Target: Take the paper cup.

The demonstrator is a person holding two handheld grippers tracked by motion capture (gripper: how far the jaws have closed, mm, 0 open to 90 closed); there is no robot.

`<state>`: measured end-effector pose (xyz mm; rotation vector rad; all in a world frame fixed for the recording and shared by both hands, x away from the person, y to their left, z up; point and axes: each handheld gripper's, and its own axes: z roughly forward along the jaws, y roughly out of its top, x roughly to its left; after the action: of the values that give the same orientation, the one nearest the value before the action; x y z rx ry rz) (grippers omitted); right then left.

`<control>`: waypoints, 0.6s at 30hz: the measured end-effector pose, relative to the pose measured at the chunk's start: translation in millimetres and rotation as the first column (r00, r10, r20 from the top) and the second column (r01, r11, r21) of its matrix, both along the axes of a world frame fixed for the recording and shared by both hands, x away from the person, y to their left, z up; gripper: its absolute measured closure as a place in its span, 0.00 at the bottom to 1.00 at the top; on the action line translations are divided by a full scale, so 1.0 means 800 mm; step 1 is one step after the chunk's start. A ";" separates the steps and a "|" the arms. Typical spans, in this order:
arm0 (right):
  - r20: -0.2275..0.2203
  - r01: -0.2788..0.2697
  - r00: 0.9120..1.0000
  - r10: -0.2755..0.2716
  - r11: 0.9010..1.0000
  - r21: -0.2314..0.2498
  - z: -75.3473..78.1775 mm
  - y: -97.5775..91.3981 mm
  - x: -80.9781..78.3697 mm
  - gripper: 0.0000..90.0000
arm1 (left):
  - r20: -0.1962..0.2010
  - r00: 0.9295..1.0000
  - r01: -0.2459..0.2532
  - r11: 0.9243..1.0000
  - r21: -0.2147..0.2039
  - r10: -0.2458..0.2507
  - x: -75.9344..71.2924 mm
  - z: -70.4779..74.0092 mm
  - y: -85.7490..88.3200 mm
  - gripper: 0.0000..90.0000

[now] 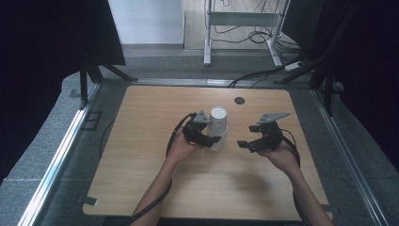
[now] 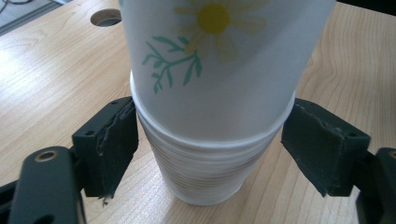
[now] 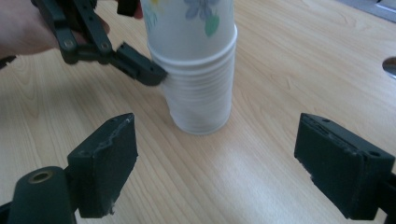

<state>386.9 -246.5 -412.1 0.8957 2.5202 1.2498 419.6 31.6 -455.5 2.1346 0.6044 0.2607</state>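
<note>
stack: paper cups nested, upright mid-table, just this side of the cable hole; top cup w/ daisy print sits proud of the rest.
L gripper: jaws astride the lower cups just under the top cup's rim; left pad looks touching, right pad shows a slim gap, so not clamped.
R gripper: jaws wide apart, nothing between, well clear to the right of the stack.
risk 1: L squeezes too hard, thin walls buckle.
risk 2: uneven pad contact shoves stack sideways, tips it.
risk 3: pulling top cup w/ weak L hold lifts the whole stack.
</note>
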 end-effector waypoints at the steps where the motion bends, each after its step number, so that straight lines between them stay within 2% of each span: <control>1: 0.002 -0.003 1.000 0.003 1.000 0.001 0.002 0.002 0.002 0.14 | 0.000 1.000 0.000 1.000 0.000 0.000 0.000 0.000 0.000 0.22; 13: 0.006 -0.035 0.999 0.035 0.999 -0.009 0.021 0.025 0.022 0.15 | -0.002 1.000 0.006 1.000 0.003 -0.006 0.001 -0.001 0.001 0.23; 16: 0.008 -0.039 0.999 0.039 0.999 -0.014 0.023 0.029 0.024 0.15 | -0.010 1.000 0.009 1.000 -0.006 -0.009 0.001 -0.001 0.002 0.22; 18: 0.011 -0.046 0.999 0.046 0.999 -0.017 0.027 0.034 0.026 0.15 | -0.022 1.000 0.011 0.999 -0.039 -0.012 0.003 -0.001 0.004 0.22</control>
<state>407.7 -219.1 -390.7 0.8292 2.5520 1.2421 421.6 34.8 -456.1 2.1051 0.6059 0.2170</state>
